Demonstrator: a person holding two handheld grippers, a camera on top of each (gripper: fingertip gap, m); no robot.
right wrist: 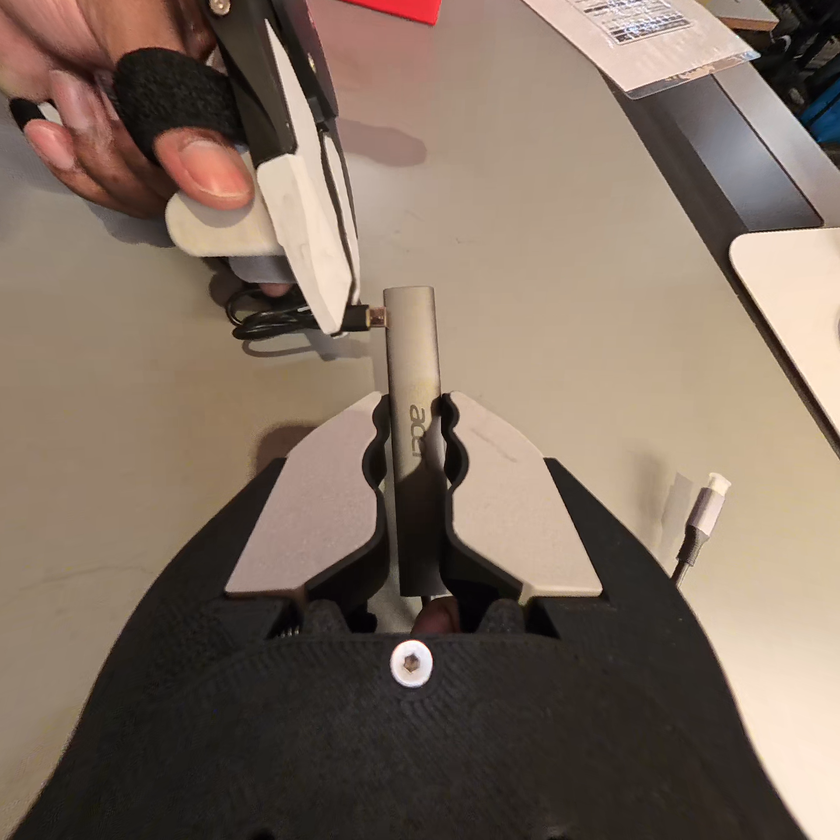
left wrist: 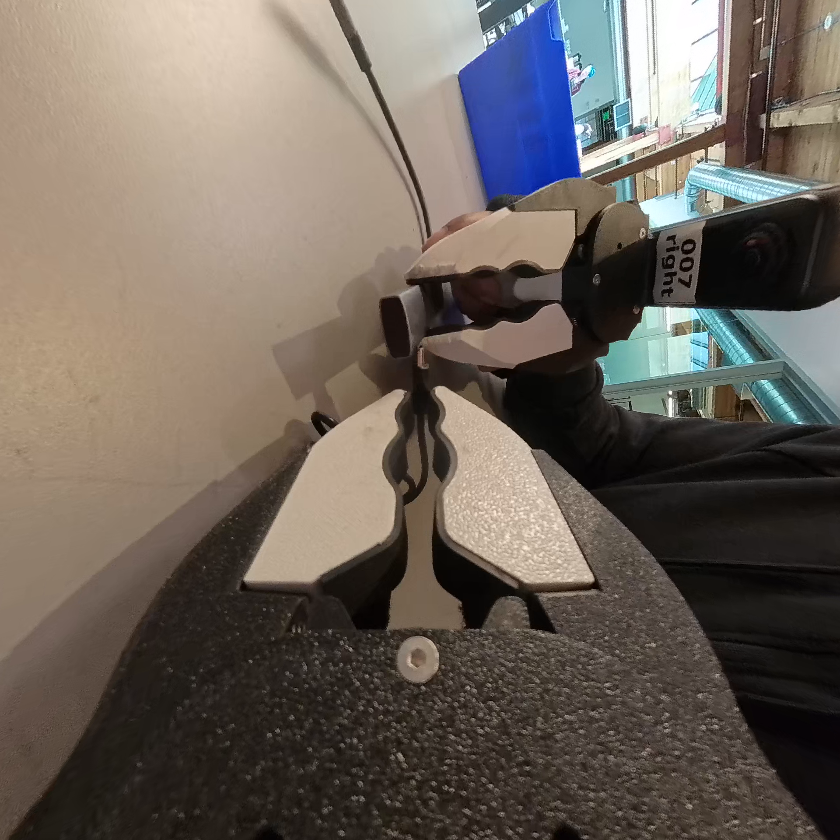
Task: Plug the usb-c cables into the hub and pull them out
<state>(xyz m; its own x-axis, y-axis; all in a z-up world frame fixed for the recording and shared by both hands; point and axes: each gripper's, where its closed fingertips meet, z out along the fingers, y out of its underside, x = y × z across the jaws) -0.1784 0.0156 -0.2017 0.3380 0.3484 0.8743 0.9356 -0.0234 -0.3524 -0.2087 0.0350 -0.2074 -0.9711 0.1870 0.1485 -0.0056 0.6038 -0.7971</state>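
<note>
You pinch the hub point(right wrist: 411, 409) level above the table point(right wrist: 545, 272) in your right gripper point(right wrist: 412, 404) so its side port faces the usb-c plug point(right wrist: 376, 317), clamped in your left gripper point(right wrist: 338, 313) and meeting the port.

The right gripper point(right wrist: 413, 404) is clamping its two pale fingers point(right wrist: 509, 509) around a slim bar lying along them. The left gripper point(right wrist: 343, 318) is angling in ahead and leftward, fingers nearly together pinching a plug, the left hand point(right wrist: 91, 118) gripping its handle.
</note>
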